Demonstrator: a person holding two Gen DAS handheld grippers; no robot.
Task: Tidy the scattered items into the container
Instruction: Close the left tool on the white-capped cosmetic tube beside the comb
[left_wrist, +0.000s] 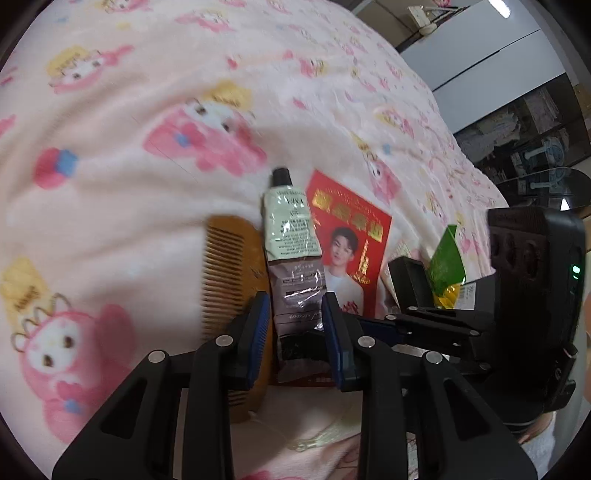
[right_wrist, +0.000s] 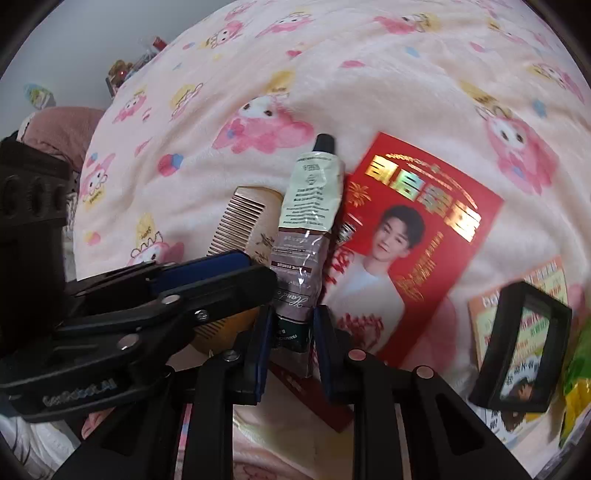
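A hand cream tube (left_wrist: 291, 258) with a black cap lies slanted across a wooden comb (left_wrist: 225, 266) and a red envelope (left_wrist: 351, 229) printed with a portrait, all on a pink cartoon blanket (left_wrist: 129, 110). My left gripper (left_wrist: 295, 321) is shut on the tube's lower half, a blue pad against each side. My right gripper (right_wrist: 291, 339) is shut on the same tube (right_wrist: 306, 214) at its crimped end. In the right wrist view the left gripper (right_wrist: 258, 271) reaches in from the left over the comb (right_wrist: 240, 218), beside the red envelope (right_wrist: 424, 229). No container shows clearly.
A small black frame box (right_wrist: 521, 343) stands on a printed card (right_wrist: 550, 280) at the right, with a green and yellow packet (right_wrist: 578, 369) beside it. The same box (left_wrist: 406, 280) and packet (left_wrist: 445, 258) show in the left wrist view. Shelves and a white cabinet (left_wrist: 480, 55) lie beyond the bed.
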